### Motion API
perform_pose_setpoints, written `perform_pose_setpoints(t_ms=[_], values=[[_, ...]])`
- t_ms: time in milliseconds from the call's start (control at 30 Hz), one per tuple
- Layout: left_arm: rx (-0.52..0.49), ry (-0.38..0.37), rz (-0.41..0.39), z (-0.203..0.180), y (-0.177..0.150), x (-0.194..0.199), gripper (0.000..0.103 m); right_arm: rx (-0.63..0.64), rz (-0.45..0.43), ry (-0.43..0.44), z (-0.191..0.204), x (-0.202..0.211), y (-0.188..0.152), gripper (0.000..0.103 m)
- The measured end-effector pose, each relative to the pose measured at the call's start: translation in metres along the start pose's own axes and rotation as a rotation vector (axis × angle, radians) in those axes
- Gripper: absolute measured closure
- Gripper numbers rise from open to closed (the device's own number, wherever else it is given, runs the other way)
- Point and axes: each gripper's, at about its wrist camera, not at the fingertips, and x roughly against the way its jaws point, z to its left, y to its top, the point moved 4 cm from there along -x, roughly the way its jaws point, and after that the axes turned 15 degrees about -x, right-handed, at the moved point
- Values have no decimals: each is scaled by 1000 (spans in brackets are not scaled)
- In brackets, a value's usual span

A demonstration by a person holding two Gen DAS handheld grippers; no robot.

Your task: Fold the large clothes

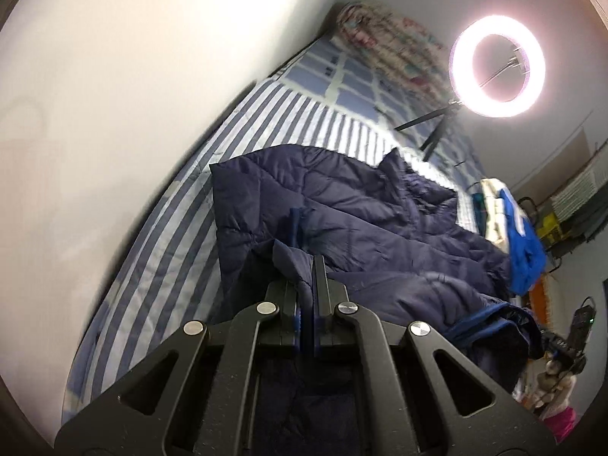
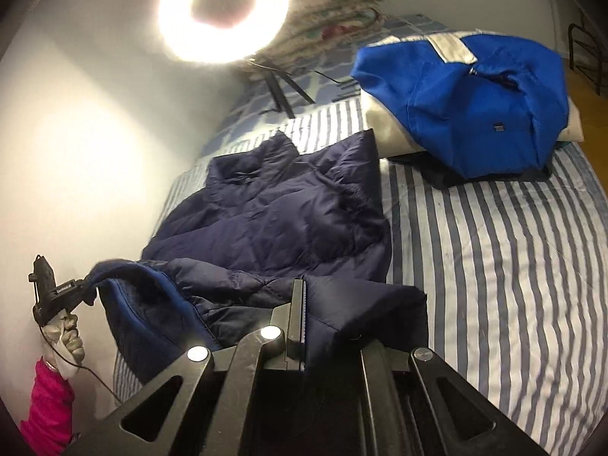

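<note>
A large navy quilted jacket (image 1: 342, 205) lies spread on a blue-and-white striped bed (image 1: 152, 266). My left gripper (image 1: 307, 266) is shut on a fold of the jacket's hem and holds it lifted. In the right wrist view the jacket (image 2: 281, 212) lies collar away, and my right gripper (image 2: 304, 296) is shut on another part of the hem, which drapes over the right finger. The left gripper (image 2: 93, 285) shows at the far left there, holding the hem's other corner up with the blue lining showing.
A lit ring light (image 1: 497, 65) on a small tripod (image 2: 283, 89) stands on the bed near a patterned pillow (image 1: 387, 38). A stack of folded clothes topped by a bright blue garment (image 2: 463, 102) lies on the bed's right side. A white wall (image 1: 114, 114) runs along the bed.
</note>
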Motion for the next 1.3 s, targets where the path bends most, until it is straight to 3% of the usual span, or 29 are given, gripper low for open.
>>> perform_pose_setpoints(t_ms=[167,300,400,467,567,667,733,767,967,1100,1133,1200,1233,1267,1300], values=[[-38,50,58,6,2,-55,101,-18,29,-26,-11,-38,22,102],[-56,49,77,9,2,-73,98,-22,61,-19,-19,-57,28,99],[-69,35,107,9,6,-76,86,-50,72,52,-23,-50,34,84],[-47,11,106,11,11,-71,76,-84,80,105,-28,-40,39,66],[-50,4,67,13,17,-57,70,-75,36,149,-35,-16,47,56],[-76,19,66,10,17,-55,69,-10,-76,50,-38,10,62,57],[-95,23,59,7,15,-57,69,8,-120,60,-34,20,73,58],[-109,31,58,5,14,-58,69,15,-126,87,-28,21,78,65],[-151,69,63,-2,8,-69,69,90,-95,29,13,-36,109,78],[-155,78,74,2,19,-76,69,100,-58,100,30,-68,112,77],[-141,67,81,5,23,-77,68,120,-67,88,31,-70,110,70],[-130,36,76,8,31,-73,62,151,-73,65,29,-67,105,60],[-138,37,68,9,35,-71,52,169,-78,52,26,-64,102,57],[-146,52,59,11,39,-67,34,183,-87,32,22,-60,99,53],[-150,71,50,14,42,-63,26,188,-94,5,16,-57,98,52]])
